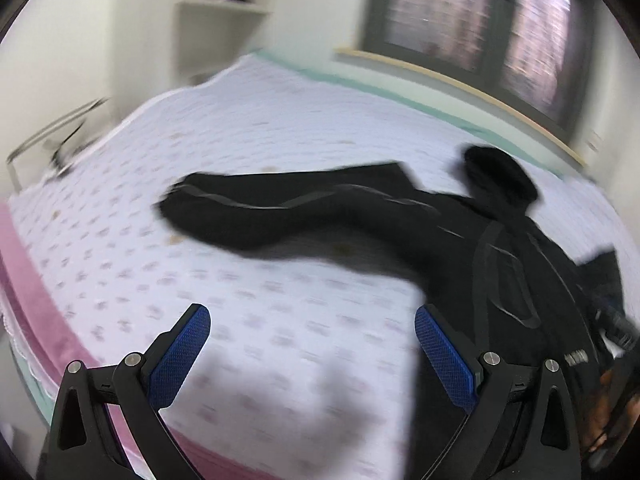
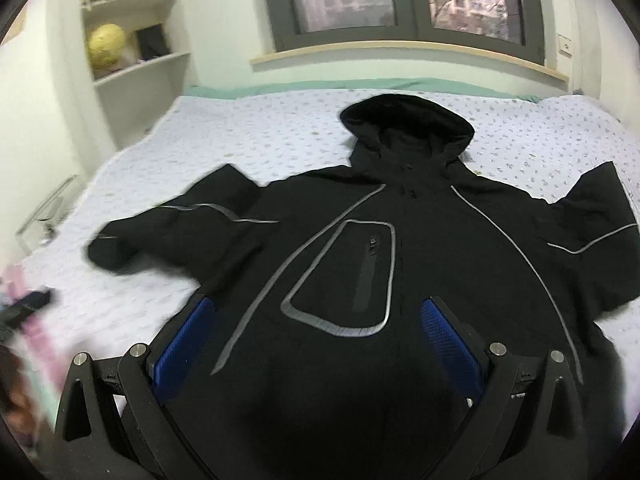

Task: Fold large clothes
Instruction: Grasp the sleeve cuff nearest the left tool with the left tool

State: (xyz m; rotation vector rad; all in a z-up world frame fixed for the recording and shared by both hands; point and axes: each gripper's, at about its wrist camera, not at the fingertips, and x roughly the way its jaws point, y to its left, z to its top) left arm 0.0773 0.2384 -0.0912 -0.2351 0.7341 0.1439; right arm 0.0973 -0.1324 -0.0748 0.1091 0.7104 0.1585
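Observation:
A black hooded jacket (image 2: 400, 248) with grey piping lies face up on the bed, hood (image 2: 404, 120) toward the window, both sleeves spread out. My right gripper (image 2: 320, 320) is open and empty, hovering over the jacket's lower front. My left gripper (image 1: 312, 336) is open and empty above the bedsheet, near the jacket's left sleeve (image 1: 260, 212). The left wrist view is blurred. The jacket body (image 1: 500, 272) lies at its right. The left gripper shows as a dark blur at the right wrist view's left edge (image 2: 28, 306).
The bed (image 2: 260, 136) has a white sheet with small dots and a pink edge (image 1: 36, 300). A window (image 2: 400, 0) with a wooden sill is behind it. White shelves (image 2: 136, 60) with books and a yellow ball stand at the far left.

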